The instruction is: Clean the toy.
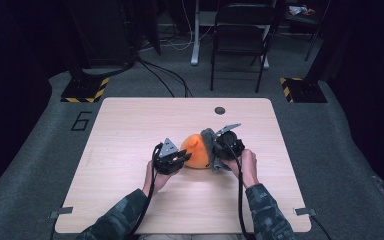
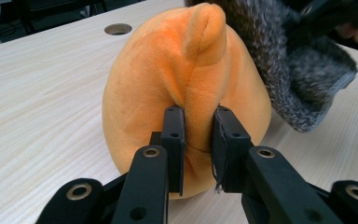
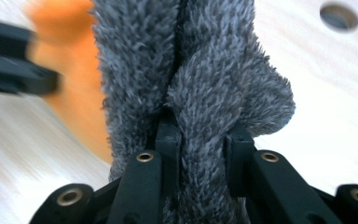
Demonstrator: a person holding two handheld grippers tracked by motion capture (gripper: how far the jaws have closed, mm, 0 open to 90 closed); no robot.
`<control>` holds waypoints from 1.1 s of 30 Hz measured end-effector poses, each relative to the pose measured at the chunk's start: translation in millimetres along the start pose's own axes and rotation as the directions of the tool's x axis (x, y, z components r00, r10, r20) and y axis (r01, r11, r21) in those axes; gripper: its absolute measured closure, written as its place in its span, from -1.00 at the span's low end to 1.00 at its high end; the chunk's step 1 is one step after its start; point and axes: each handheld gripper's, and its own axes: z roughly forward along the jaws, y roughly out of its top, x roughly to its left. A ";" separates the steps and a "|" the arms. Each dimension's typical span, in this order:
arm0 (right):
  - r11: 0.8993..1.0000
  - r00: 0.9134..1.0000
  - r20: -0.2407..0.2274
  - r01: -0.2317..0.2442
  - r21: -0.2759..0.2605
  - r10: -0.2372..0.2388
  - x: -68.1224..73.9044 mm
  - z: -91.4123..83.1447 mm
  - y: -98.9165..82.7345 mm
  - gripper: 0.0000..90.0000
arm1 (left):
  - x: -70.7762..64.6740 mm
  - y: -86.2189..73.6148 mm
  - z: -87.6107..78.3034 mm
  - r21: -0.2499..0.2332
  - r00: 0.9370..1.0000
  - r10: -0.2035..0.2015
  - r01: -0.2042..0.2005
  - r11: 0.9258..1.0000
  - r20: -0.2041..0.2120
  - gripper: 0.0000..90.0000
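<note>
An orange plush toy (image 1: 195, 152) sits at the middle of the wooden table (image 1: 130, 130), with a grey fuzzy cover (image 1: 209, 137) against its right side. My left gripper (image 1: 180, 159) is shut on a fold of the orange plush (image 2: 168, 88); its pads (image 2: 173, 140) pinch the seam below a small stub. My right gripper (image 1: 215, 152) is shut on a bunch of the grey fuzzy fabric (image 3: 200, 84), which rises thick between its fingers (image 3: 168, 140). In the right gripper view the orange plush (image 3: 70, 84) shows blurred behind the grey fabric, beside the left gripper's black jaws.
A round cable hole (image 1: 219, 110) lies in the table near its far edge. Beyond the table stand a black folding chair (image 1: 240, 35) and floor stands with yellow-black striped bases (image 1: 85, 90). A person's sleeved forearms (image 1: 270, 215) come in from the near edge.
</note>
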 end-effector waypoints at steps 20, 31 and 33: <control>0.986 0.994 0.097 -0.063 0.152 0.048 -24.9 28.8 -22.2 0.61 | 7.4 -1.9 -1.1 -0.003 1.000 -0.010 0.009 1.000 -0.019 0.67; 0.999 1.000 -0.023 -0.022 -0.025 0.021 -4.7 -13.2 2.1 0.61 | 8.7 -3.7 -0.4 -0.019 0.999 -0.025 0.024 1.000 -0.034 0.62; 1.000 1.000 0.000 0.004 -0.007 -0.004 3.0 -0.7 2.6 0.61 | 9.3 -3.9 -2.0 -0.008 0.999 -0.015 0.015 1.000 -0.032 0.42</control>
